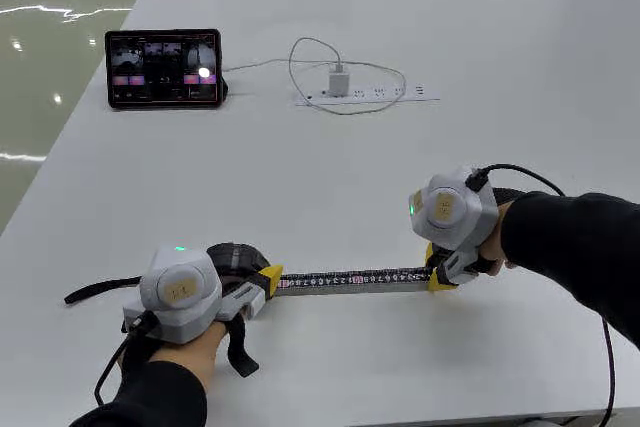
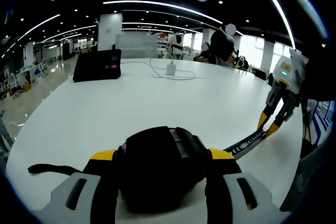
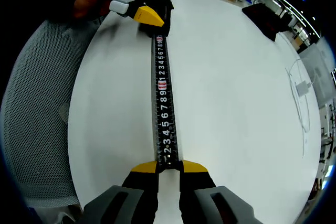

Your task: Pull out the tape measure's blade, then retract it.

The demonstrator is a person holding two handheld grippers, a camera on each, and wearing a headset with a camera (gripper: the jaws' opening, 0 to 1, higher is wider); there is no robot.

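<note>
Left gripper (image 2: 163, 155) jaws clamp the tape measure case (image 2: 157, 174) between them on the worktop (image 1: 330, 177). Right gripper (image 3: 169, 167) jaws pinch the blade (image 3: 163, 98) tip. I judge the case rigid and the blade thin, springy and slick, so I hold at its end.

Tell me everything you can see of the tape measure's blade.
The blade is a narrow black strip printed with white numerals, with a red mark at the ten. It is partly pulled out and runs straight and low over the white table. One end enters the black case, which the left tool clamps. The right tool pinches the free end between its yellow tips. Whether the blade touches the table cannot be told.
</note>
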